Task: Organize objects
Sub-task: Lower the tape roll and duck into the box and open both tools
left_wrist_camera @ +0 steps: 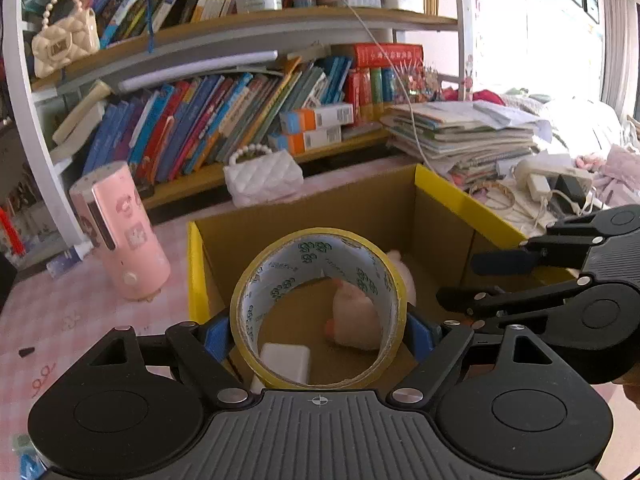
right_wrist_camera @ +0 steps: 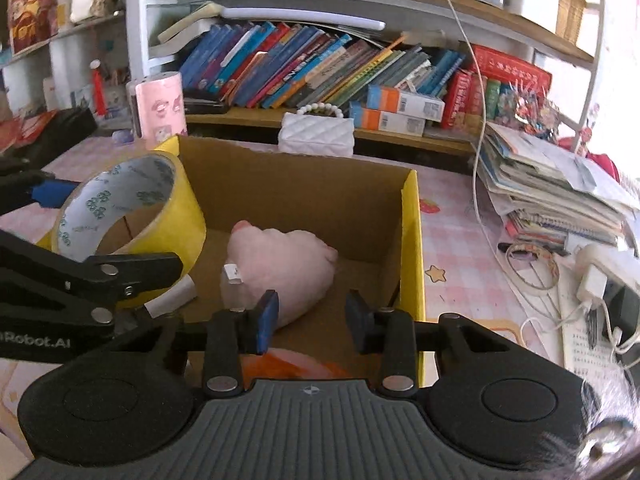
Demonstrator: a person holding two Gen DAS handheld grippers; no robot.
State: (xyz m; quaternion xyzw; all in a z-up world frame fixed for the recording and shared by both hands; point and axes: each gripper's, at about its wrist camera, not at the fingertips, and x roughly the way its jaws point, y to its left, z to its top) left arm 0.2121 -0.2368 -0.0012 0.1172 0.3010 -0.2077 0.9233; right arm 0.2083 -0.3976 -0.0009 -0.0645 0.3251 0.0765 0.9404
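My left gripper (left_wrist_camera: 319, 330) is shut on a yellow tape roll (left_wrist_camera: 260, 276), held upright over the open cardboard box (left_wrist_camera: 304, 208). The roll also shows in the right wrist view (right_wrist_camera: 176, 208) at the box's left side. Inside the box lie a pink plush toy (right_wrist_camera: 280, 264) and a small white block (left_wrist_camera: 286, 360). My right gripper (right_wrist_camera: 312, 316) is open and empty above the box's near edge; it shows in the left wrist view (left_wrist_camera: 460, 280) at the right, fingers apart.
A pink cylinder (left_wrist_camera: 120, 236) stands left of the box on the pink checked table. A white quilted purse (right_wrist_camera: 316, 134) sits behind the box. A stack of papers (right_wrist_camera: 552, 188) and chargers with cables (right_wrist_camera: 592, 280) lie right. Bookshelves stand behind.
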